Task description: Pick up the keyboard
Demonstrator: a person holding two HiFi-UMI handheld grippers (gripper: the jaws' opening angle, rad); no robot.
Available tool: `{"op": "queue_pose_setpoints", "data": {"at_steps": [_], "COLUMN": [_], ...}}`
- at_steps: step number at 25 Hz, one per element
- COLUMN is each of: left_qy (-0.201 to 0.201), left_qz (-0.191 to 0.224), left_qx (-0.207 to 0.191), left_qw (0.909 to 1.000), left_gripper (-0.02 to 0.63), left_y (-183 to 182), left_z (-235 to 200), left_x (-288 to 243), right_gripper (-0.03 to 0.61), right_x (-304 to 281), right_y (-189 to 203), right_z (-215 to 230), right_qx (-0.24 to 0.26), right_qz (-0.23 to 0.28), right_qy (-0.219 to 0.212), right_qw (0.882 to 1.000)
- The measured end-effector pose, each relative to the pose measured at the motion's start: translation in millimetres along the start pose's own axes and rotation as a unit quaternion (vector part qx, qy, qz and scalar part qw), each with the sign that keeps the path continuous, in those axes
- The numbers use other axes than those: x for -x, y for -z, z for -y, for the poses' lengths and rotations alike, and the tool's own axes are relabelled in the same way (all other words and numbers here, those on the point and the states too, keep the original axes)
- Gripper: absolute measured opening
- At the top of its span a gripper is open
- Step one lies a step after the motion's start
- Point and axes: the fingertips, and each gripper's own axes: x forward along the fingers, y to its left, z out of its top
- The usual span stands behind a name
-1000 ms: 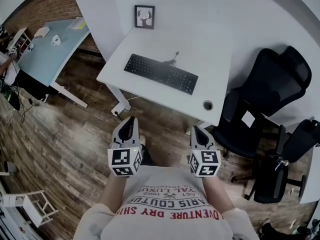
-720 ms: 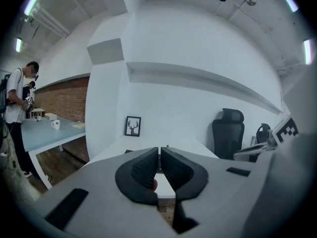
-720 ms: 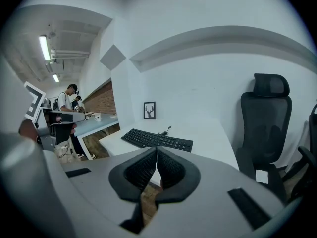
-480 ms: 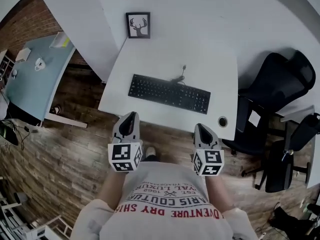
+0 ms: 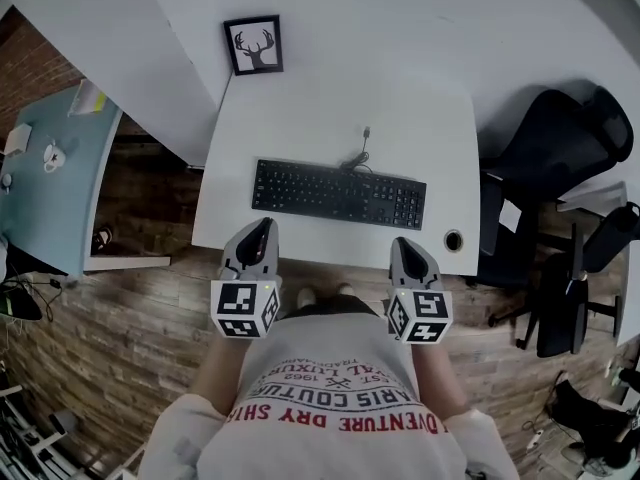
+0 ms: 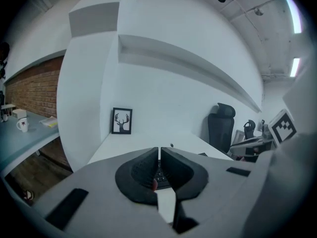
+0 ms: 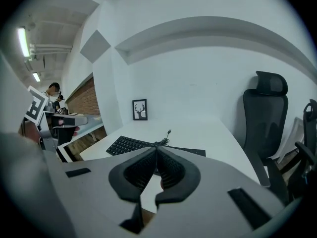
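A black keyboard (image 5: 338, 192) with a loose cable lies across the middle of the white desk (image 5: 300, 118). In the right gripper view the keyboard (image 7: 126, 145) shows just beyond the jaws. My left gripper (image 5: 262, 230) hovers at the desk's near edge, below the keyboard's left end, shut and empty. Beside it, my right gripper (image 5: 404, 245) hangs at the same edge below the keyboard's right end, shut with nothing in it. In the left gripper view the closed tips (image 6: 159, 152) hide most of the keyboard.
A framed deer picture (image 5: 253, 45) leans against the wall at the desk's back left. A round cable hole (image 5: 454, 239) sits at the desk's near right corner. Black office chairs (image 5: 555, 148) stand to the right. A pale blue table (image 5: 50, 178) stands at the left.
Both grippers have come forward from over the wooden floor to the desk's near edge. The keyboard now lies square in front of them. The jaws stayed shut.
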Motion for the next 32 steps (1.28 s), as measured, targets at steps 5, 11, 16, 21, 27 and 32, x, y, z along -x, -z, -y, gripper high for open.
{"op": "queue_pose_setpoints", "data": {"at_steps": [5, 11, 16, 21, 27, 32], "left_qy": [-0.007, -0.014, -0.023, -0.019, -0.017, 0.027], "left_qz": [-0.022, -0.028, -0.065, -0.114, -0.161, -0.199], "left_qx": [-0.010, -0.002, 0.022, 0.035, 0.046, 0.079], "left_qw": [0.9997, 0.9995, 0.9974, 0.9927, 0.9857, 0.9765], "left_gripper": [0.035, 0.035, 0.035, 0.035, 0.037, 0.238], "left_y": [3.4, 3.6, 21.5, 51.8, 72.3, 85.5], "left_z": [-12.3, -6.4, -18.0, -48.3, -82.9, -94.0], "left_x": [-28.5, -53.3, -75.4, -95.2, -117.1, -138.4], "right_gripper": [0.026, 0.026, 0.026, 0.026, 0.073, 0.206], "right_x": [-17.2, -41.7, -65.3, -85.3, -101.0, -114.1], "right_y": [-4.2, -8.7, 5.8, 29.8, 50.2, 65.8], "right_z": [26.0, 54.3, 70.3, 80.3, 104.9, 124.7], "right_qx": [-0.007, -0.001, -0.011, -0.032, -0.078, -0.100], "right_qz": [-0.001, -0.016, -0.052, -0.099, -0.141, -0.167], "right_qy": [0.000, -0.011, -0.025, -0.048, -0.018, -0.016], "right_qw": [1.000, 1.000, 0.998, 0.993, 0.987, 0.981]}}
